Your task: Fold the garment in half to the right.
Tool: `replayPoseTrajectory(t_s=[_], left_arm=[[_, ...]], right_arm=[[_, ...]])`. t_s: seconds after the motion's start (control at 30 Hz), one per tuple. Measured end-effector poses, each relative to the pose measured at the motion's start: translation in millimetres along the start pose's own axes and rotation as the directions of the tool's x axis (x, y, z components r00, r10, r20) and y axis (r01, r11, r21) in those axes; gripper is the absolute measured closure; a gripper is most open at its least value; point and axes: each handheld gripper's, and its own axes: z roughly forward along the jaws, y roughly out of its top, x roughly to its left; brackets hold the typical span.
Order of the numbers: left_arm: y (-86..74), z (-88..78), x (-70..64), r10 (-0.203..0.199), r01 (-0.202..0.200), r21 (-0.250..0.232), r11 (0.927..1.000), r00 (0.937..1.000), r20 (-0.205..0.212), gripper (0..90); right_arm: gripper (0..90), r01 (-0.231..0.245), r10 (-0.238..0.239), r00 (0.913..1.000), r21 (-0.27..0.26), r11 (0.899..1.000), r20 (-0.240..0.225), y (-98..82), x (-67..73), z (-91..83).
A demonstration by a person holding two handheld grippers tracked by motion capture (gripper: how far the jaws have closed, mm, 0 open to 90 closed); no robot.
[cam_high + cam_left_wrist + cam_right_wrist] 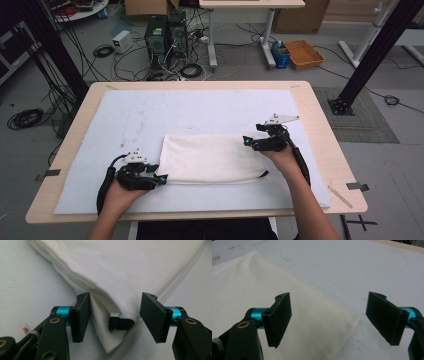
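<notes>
A cream cloth cover (210,157) lies flat on the white mat, with a zip running along its near edge to a dark end (263,173). My left gripper (162,178) is at the cover's near left corner. In the left gripper view it (115,305) stands open, with the corner and a black zip pull (121,323) between the jaws, untouched by either. My right gripper (246,141) is at the far right corner. In the right gripper view it (329,305) is open just above the cover (262,290), whose corner (353,319) lies between the jaws.
The white mat (150,110) covers most of the wooden table (320,130). A thin wooden stick (340,196) and a black tape tab (357,186) lie near the right front corner. Beyond the far edge are computers (165,35), cables and an orange crate (303,53).
</notes>
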Motion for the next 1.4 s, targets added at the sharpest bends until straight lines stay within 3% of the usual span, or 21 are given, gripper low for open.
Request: replayPoseTrajectory(t_s=[0.13,0.43,0.53,0.73,0.97,1.2,1.4], left_arm=[[-3.2,-0.8,-1.5,-0.004,0.004,-0.020,0.9998,0.9999,-0.009,49.2],[-6.3,-4.7,-1.1,0.031,-0.031,-0.007,0.9995,0.9995,-0.012,68.2],[-6.8,-5.0,-0.5,0.040,-0.040,-0.008,0.9992,0.9991,0.013,75.9],[-4.3,-5.4,0.1,0.081,-0.082,0.009,0.9966,0.9961,0.036,79.9],[-1.3,-7.9,-1.2,0.093,-0.092,-0.032,0.9953,0.9937,0.062,80.6],[0.5,-10.3,-1.7,0.102,-0.097,-0.070,0.9928,0.9916,0.078,80.6],[0.6,-8.8,-3.7,0.122,-0.118,-0.058,0.9913,0.9900,0.071,80.6]], right_arm=[[21.1,0.021,-0.021,0.9997,0.007,1.000,-0.013,4.2,7.1,3.8],[21.2,0.089,-0.089,0.9952,-0.006,0.996,-0.042,29.6,28.7,10.4],[21.1,0.105,-0.104,0.9933,0.008,0.994,-0.050,40.0,34.1,18.2],[21.2,0.150,-0.147,0.9855,0.034,0.988,-0.085,59.5,48.9,38.1],[21.2,0.181,-0.169,0.9740,0.070,0.981,-0.151,81.9,66.7,73.3],[21.2,0.191,-0.163,0.9611,0.107,0.976,-0.223,101.7,90.6,115.5],[24.5,0.238,-0.185,0.9407,0.166,0.957,-0.284,110.4,116.3,159.7]])
